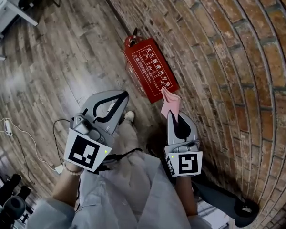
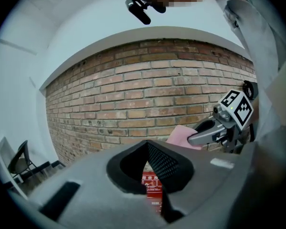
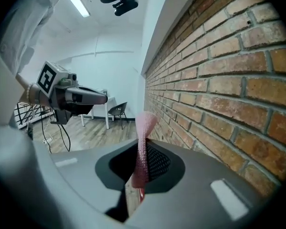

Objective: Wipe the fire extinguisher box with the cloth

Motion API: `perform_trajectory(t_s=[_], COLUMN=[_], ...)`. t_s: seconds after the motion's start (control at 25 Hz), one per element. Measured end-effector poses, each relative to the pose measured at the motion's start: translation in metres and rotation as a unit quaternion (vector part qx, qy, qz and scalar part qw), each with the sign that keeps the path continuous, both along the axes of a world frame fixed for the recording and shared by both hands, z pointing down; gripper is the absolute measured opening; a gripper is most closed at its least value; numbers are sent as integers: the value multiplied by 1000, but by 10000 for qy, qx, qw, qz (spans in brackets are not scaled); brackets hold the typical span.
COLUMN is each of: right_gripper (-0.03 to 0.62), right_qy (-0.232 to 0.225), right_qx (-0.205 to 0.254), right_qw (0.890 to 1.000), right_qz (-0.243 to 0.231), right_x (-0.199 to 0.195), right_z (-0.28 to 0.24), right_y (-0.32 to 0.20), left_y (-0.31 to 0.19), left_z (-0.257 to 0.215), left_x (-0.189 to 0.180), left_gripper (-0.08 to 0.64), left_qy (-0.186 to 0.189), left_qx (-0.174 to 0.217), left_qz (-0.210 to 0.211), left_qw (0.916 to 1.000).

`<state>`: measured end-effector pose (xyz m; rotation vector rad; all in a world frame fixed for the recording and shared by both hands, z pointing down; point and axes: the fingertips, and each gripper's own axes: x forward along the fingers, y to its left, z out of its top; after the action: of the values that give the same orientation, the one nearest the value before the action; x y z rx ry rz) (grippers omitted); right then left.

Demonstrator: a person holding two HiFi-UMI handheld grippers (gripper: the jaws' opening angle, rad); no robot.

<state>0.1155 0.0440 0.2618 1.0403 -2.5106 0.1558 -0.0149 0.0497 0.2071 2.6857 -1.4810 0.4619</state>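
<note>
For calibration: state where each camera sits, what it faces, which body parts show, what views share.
Head view: on the head, steeply down at the fire extinguisher box; forearms show.
Left gripper view: on the left gripper, facing the brick wall; sleeve shows.
Right gripper view: on the right gripper, along the wall; sleeve shows.
Shared: cloth.

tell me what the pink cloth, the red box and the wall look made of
Pink cloth: soft textile, matte; fine weave shows, it flops.
Red box: probably painted metal, smooth with slight sheen; plastic possible.
Wall: bare brick with mortar joints, rough, matte.
</note>
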Motion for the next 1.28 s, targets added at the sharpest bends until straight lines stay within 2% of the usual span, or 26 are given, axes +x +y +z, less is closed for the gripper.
perform_trajectory(t_s=[0.2, 0.44, 0.76, 1.28], right_gripper=[28, 26, 26, 26], right_qy=[-32, -56, -279, -524], right_qx=[-166, -382, -611, -572], right_qw=[9996, 9988, 9950, 9936], right_qz=[243, 310, 736, 821], right_x=[-11, -28, -39, -91], right_z=[33, 75, 112, 159], right_y=[-26, -56, -94, -154], left_y=[-15, -45, -72, -101], left_z=[38, 68, 93, 125], left_x=[-21, -44, -56, -78], left_gripper=[-2, -2, -2, -2], left_qy=[-71, -86, -263, 28], left_qx=[-230, -308, -216, -439], left_qz=[15, -7, 235, 116], left_qw=[9997, 9995, 9991, 9990])
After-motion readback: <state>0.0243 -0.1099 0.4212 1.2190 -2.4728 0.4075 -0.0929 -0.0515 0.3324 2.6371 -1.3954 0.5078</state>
